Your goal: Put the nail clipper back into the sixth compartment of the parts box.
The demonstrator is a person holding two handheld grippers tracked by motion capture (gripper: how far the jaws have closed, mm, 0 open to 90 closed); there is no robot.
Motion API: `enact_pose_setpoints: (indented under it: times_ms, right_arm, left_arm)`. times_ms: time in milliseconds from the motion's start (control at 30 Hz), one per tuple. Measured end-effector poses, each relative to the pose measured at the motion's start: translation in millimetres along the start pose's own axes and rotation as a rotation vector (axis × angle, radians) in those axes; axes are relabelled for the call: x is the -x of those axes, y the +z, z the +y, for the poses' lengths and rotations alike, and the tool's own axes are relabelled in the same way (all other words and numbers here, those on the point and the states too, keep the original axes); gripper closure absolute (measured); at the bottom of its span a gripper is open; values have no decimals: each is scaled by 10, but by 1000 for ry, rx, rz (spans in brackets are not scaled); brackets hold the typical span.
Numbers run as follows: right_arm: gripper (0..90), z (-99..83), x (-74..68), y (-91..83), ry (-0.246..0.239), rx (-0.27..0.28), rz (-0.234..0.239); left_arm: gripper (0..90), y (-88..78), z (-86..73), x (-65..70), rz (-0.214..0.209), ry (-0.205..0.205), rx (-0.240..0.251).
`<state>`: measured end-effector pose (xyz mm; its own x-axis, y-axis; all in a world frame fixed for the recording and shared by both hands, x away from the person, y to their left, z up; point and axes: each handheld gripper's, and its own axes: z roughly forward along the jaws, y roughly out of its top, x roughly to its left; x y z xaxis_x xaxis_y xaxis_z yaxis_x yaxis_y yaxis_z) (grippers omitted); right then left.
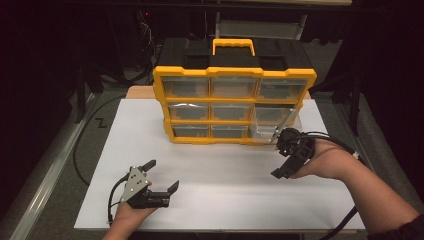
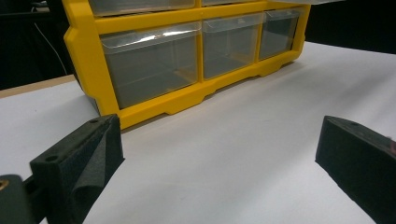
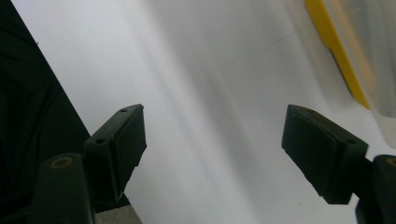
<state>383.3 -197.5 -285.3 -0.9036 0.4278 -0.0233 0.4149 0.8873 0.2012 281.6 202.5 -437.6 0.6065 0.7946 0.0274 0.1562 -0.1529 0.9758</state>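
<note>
We count one yellow organizer [image 1: 234, 75] with nine clear drawers, one drawer [image 1: 272, 125] pulled out. Left gripper [image 1: 162, 176] and right gripper [image 1: 281, 156]: jaws apart, empty.

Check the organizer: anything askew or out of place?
Yes. On the yellow organizer, the clear drawer in the middle row at the right juts out of the frame while the others sit flush. The right gripper is open beside it.

Lab bench, white board [image 1: 210, 170] (dark surrounds)
</note>
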Motion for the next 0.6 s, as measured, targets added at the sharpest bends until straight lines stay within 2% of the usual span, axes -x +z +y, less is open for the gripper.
enact_pose_setpoints:
  times_ms: [600]
  right_arm:
    - [102, -6, -96, 414, -7, 1, 7]
  left_arm:
    - [16, -1, 0, -2, -1, 0, 0]
